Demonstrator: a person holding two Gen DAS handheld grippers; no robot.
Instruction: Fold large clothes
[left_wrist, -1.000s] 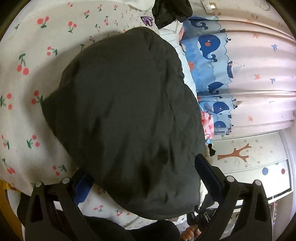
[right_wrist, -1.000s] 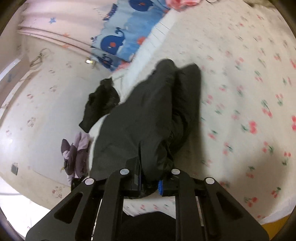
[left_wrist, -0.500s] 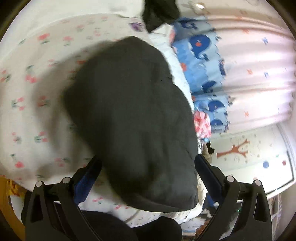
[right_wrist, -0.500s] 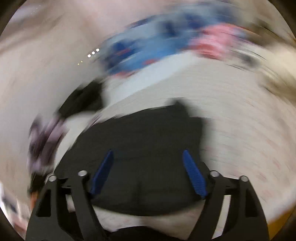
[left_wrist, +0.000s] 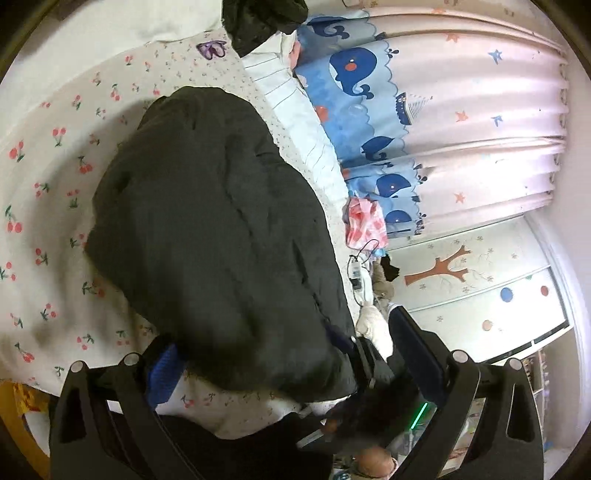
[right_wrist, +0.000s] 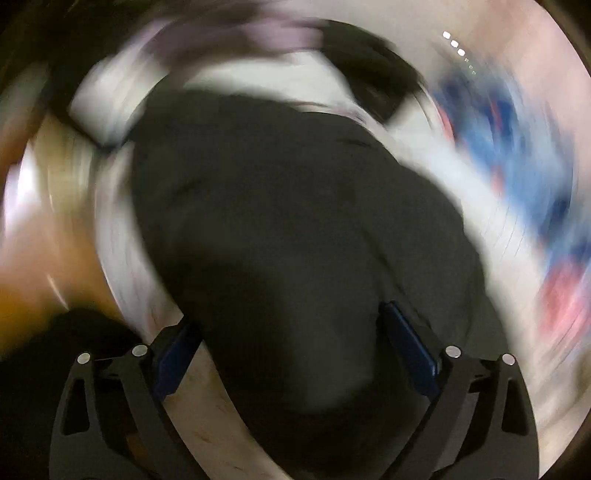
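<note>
Both my grippers, left (left_wrist: 288, 365) and right (right_wrist: 291, 354), gape empty, right just opened, the coat (left_wrist: 218, 236) stretching lengthwise straight ahead on the bed (left_wrist: 44, 206).

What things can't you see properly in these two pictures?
- Right wrist view: all but the right gripper smears with motion blur; the dark garment shows no detail.
- Left wrist view: the garment hides the cherry-print bedding beneath it.
- Left wrist view: the left gripper and a dark bundle are cut off by the edges.
- Left wrist view: a small corded device is too small to identify.
</note>
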